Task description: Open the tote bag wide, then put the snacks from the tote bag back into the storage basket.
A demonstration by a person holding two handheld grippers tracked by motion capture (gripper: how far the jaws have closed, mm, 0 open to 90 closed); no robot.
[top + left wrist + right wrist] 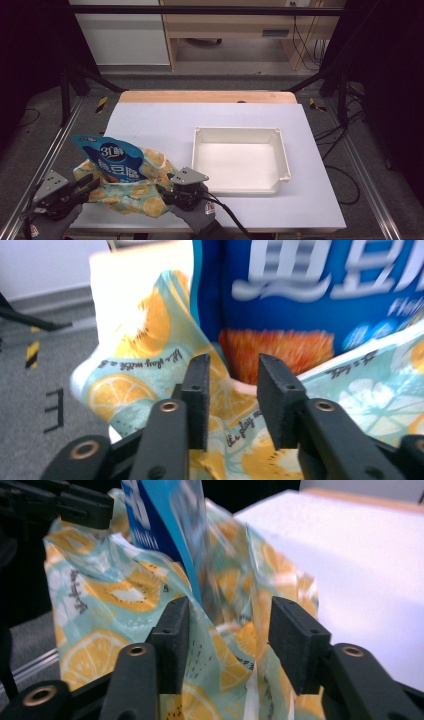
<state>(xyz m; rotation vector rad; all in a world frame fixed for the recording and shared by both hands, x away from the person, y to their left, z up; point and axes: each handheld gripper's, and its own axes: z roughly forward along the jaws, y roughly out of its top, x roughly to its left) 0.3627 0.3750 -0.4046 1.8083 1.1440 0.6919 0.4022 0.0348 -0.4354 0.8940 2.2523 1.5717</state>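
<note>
Blue snack pouch (114,159) upright inside orange-slice print bag (135,192), left of white tray (239,159). Left gripper (232,402) and right gripper (227,642) parted, straddling bag rim (apparently released), pouch seated.

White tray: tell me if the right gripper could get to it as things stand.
Probably yes. The right gripper stands open beside the fruit-print bag, gripping nothing, and the white tray lies just to its right, with bare table between and nothing in the way.

Blue snack packet (114,159) upright in citrus-print bag (142,192)
</note>
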